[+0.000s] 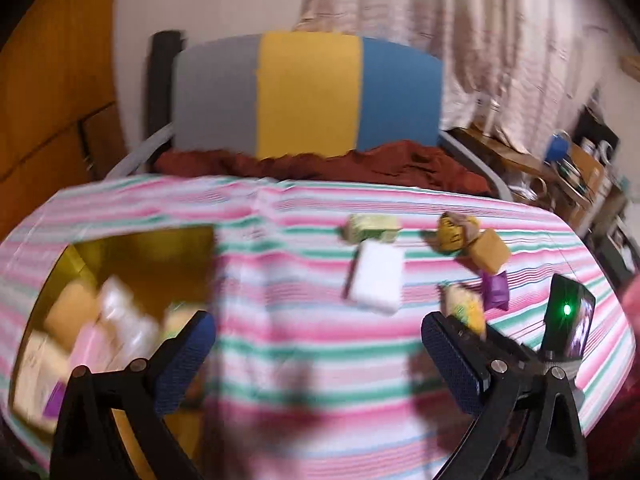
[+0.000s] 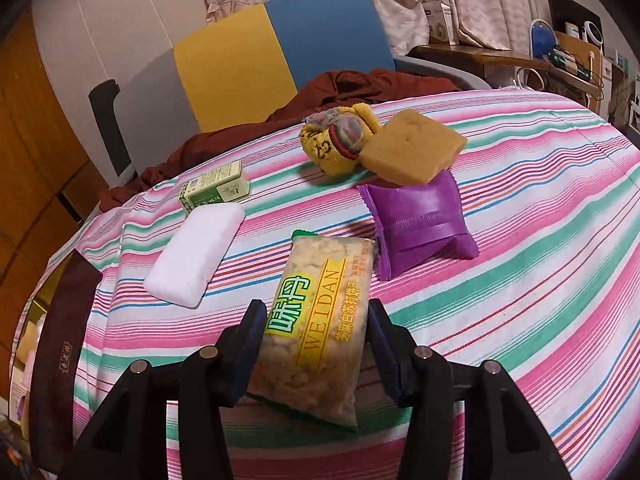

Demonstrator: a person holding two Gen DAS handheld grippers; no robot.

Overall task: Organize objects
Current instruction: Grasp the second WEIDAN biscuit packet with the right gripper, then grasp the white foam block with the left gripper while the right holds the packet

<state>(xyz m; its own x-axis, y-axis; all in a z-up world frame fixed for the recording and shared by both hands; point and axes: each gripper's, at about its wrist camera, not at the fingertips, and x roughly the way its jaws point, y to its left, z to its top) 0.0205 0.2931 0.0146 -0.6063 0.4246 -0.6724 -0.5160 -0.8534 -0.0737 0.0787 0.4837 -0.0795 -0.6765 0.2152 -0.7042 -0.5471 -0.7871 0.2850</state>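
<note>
Two grippers share the work: the right gripper (image 2: 316, 344) pinches a WEIDAN cracker packet (image 2: 316, 320) by its long edges, low over the striped tablecloth (image 2: 520, 260), while the left gripper (image 1: 318, 356) hangs spread and empty beside the gold-lined box (image 1: 160, 256). I judge the packet light, slick and crinkly, its crackers brittle, so gentle pressure across the sealed sides should suit it best.

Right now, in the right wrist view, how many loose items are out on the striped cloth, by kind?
Snack packets: 2, the cracker packet between the right gripper's jaws and the purple packet
Sponges: 2, white sponge and tan sponge
Green box: 1
Yellow sock bundle: 1
Total: 6
</note>
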